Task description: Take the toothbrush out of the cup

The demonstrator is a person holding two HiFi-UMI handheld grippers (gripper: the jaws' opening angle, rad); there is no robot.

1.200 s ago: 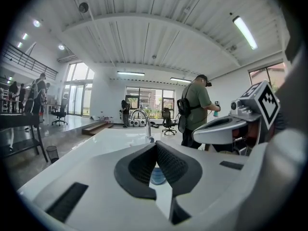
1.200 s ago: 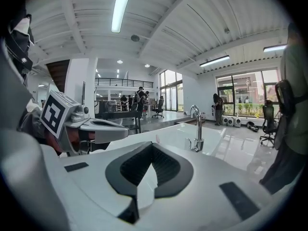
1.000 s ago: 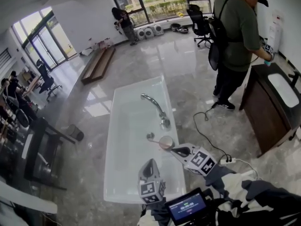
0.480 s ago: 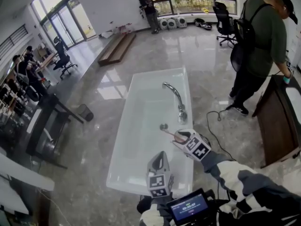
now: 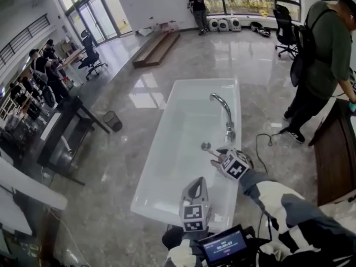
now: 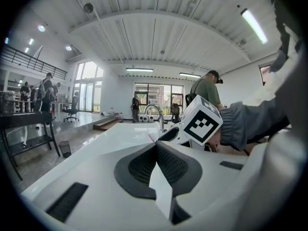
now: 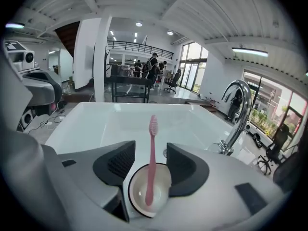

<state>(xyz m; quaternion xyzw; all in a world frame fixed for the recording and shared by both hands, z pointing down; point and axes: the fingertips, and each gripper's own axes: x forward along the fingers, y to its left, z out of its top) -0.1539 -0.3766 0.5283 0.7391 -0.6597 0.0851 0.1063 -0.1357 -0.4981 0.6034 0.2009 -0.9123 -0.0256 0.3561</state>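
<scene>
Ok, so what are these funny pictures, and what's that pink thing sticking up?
No robot here: a person holds a two-fingered claw in each hand. One picture comes from a camera on the person's head, looking down at a long white bathtub with a curved silver tap. The other two come from cameras riding on the claws. The right claw has just been opening; its jaws stand apart around a pink plastic toothbrush that stands in a round white cup, not gripping it. The left claw is shut and empty.
</scene>
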